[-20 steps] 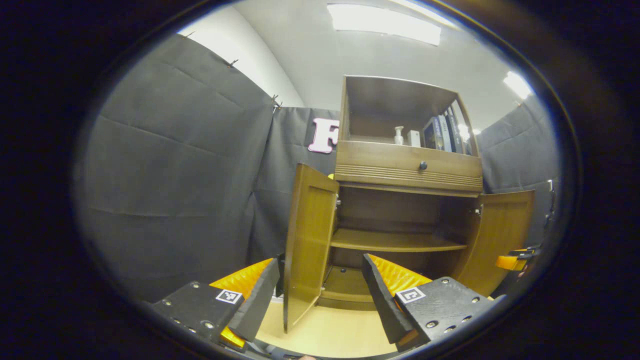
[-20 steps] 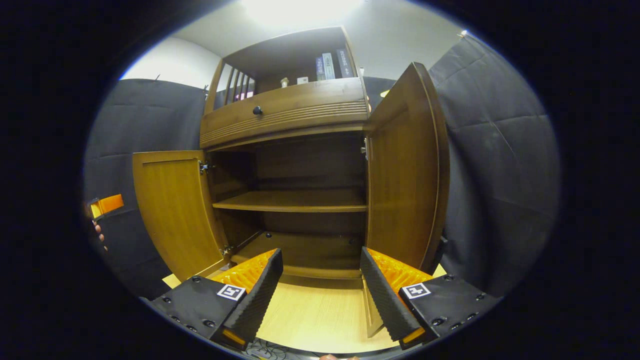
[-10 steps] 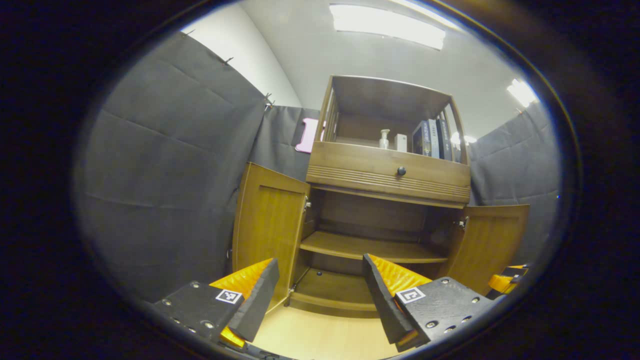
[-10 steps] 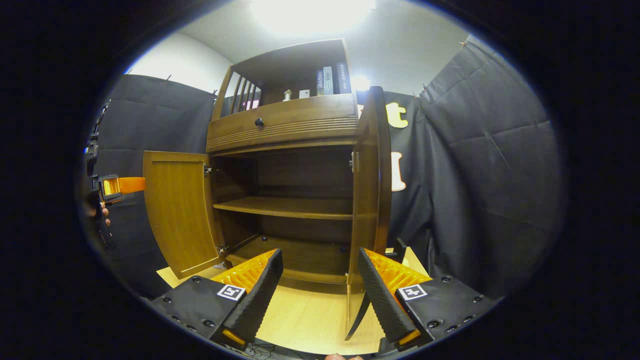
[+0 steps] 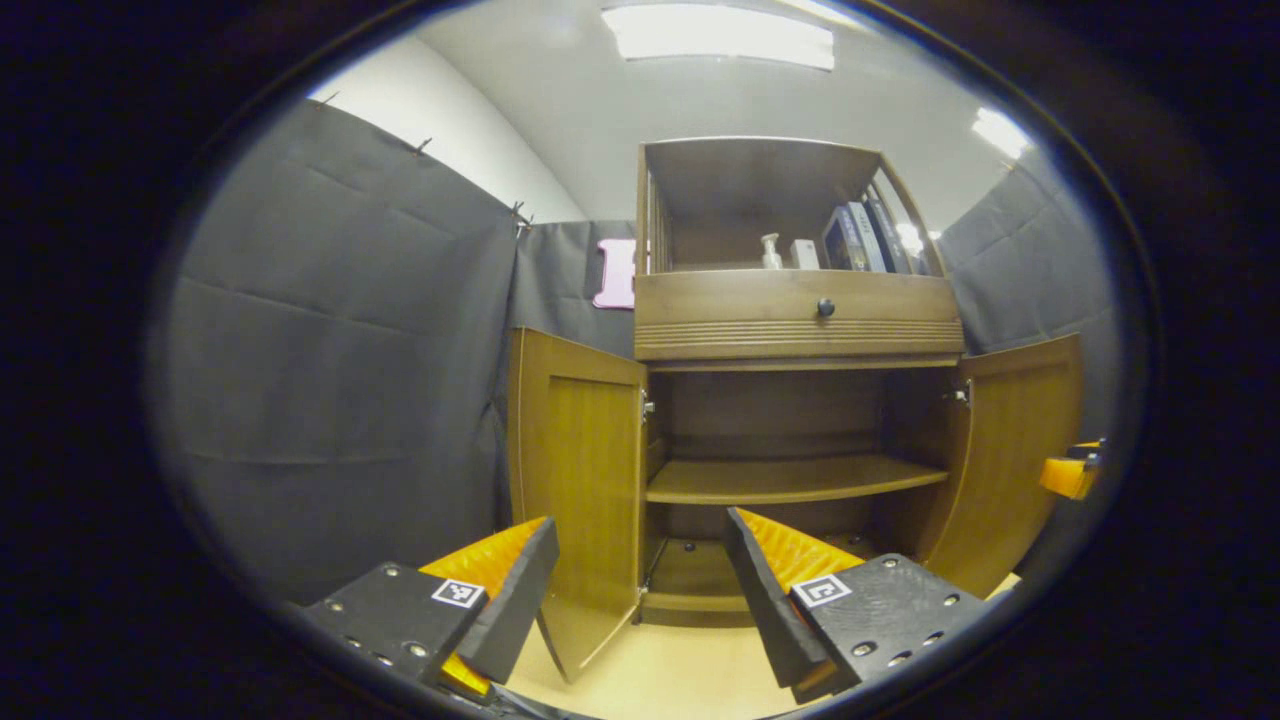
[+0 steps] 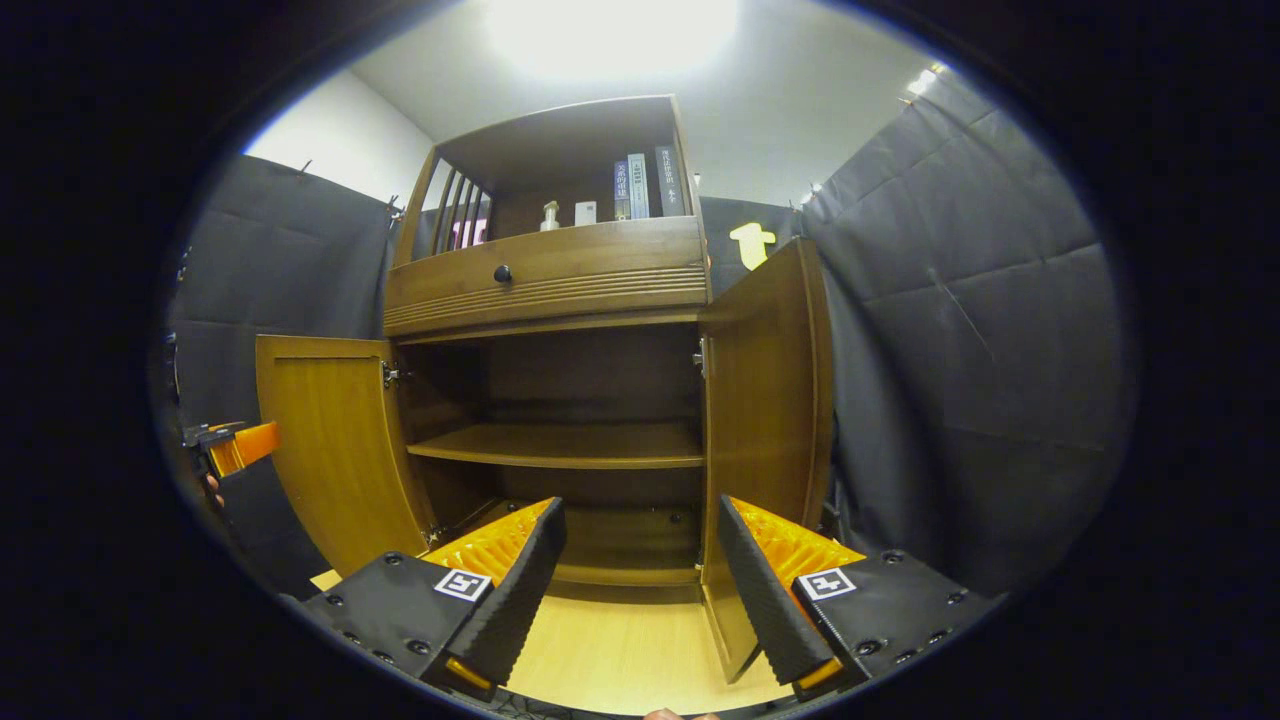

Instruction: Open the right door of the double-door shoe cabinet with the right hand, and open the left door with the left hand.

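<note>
Now both doors of the shoe cabinet (image 5: 800,330) stand swung wide. In the left gripper view the left door (image 5: 580,480) hangs out toward the camera just past the left hand-held gripper (image 5: 640,585), whose jaws are spread apart with nothing between them and nothing touching them. The right door (image 5: 1010,460) is open at the far side, and beyond its edge part of the other tool shows at the rim of the view.

In the right gripper view the right hand-held gripper (image 6: 640,575) likewise gapes empty, clear of the wood, with the right door close beside its right finger (image 6: 765,590) (whether they touch I cannot tell). The left door is open on the far side there.

Inside, one shelf (image 6: 560,450) crosses the open compartment, bare, above the cabinet's bottom board. Above the doors sits a drawer (image 5: 800,315) with a dark knob (image 5: 825,307), and over that an open top compartment holding a pump bottle (image 5: 771,252), a small white box (image 5: 803,254) and several books (image 5: 860,238). The cabinet stands on a pale wooden floor (image 6: 620,650).
</note>
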Demonstrator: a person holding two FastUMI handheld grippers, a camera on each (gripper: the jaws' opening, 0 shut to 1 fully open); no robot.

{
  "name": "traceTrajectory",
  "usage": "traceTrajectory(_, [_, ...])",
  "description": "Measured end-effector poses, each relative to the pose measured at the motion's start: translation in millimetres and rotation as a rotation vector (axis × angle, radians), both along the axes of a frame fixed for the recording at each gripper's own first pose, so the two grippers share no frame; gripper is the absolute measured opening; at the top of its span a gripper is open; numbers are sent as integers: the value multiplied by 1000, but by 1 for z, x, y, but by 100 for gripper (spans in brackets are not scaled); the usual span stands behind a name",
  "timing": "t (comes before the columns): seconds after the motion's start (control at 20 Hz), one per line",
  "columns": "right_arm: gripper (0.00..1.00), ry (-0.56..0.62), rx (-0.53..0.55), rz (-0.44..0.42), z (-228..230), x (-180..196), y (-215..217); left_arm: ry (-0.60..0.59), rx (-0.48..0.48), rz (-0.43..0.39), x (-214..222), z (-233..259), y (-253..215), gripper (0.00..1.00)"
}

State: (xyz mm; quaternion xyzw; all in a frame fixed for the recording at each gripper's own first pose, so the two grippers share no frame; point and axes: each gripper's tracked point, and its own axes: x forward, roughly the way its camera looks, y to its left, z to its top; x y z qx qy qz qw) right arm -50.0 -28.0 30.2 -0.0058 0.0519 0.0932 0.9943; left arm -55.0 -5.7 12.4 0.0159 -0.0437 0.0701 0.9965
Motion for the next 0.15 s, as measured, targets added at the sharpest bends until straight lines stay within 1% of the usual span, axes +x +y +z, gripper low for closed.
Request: traceTrajectory(0.15, [95, 3, -29, -33, 2, 0, 18, 89, 4, -42, 11, -29, 10, 95])
